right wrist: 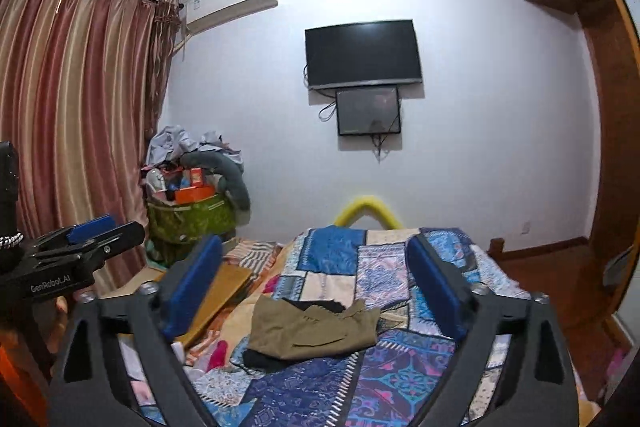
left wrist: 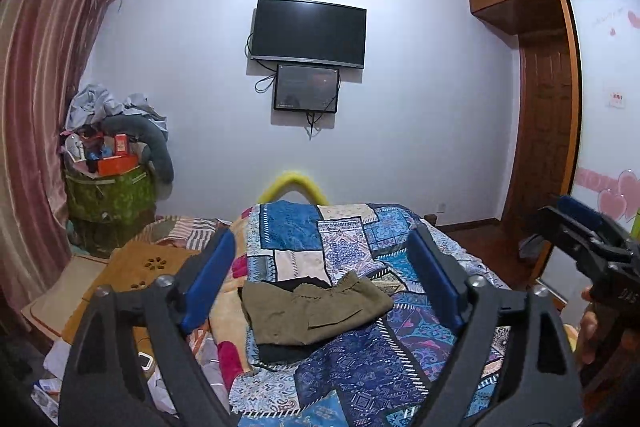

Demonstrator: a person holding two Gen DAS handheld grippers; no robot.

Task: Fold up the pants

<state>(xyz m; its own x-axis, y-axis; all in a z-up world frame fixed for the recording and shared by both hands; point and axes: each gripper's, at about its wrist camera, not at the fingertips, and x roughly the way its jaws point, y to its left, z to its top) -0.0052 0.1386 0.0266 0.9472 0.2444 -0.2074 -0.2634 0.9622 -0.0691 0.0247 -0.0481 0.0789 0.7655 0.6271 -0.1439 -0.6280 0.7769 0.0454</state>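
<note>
While the left tongs hung spread wide and empty above the bed, the olive pants lay below on the patchwork quilt, in a compact bundle over a black garment. The right tongs showed at the frame's edge, well apart from the cloth.

From the right wrist view, the right tongs were also released and held nothing, above the pants. The folding seemed finished, or near it. The next move would probably be only to smooth the bundle, or to draw back.
</note>
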